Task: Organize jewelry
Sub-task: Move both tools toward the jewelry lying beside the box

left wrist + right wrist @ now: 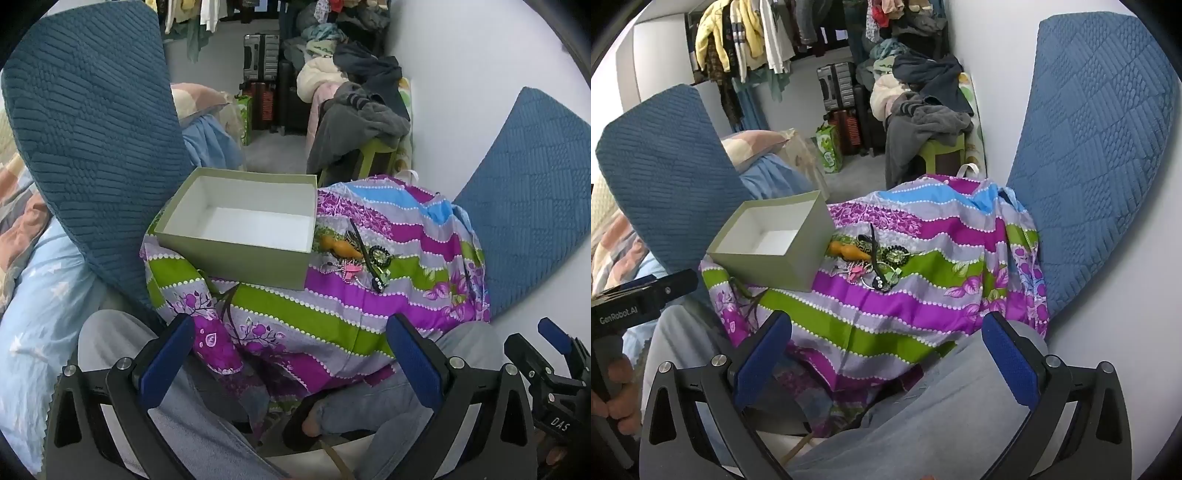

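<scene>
Striped cloth point(314, 306) under jewelry pile point(360, 258)

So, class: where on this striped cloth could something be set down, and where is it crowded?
Free: the striped cloth nearer than the jewelry pile, and the open box, whose floor is bare. Crowded: right beside the box, where the pile lies.

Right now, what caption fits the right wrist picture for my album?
Open fingers wait over a striped cloth, where a jewelry pile sits beside an empty green box.
</scene>
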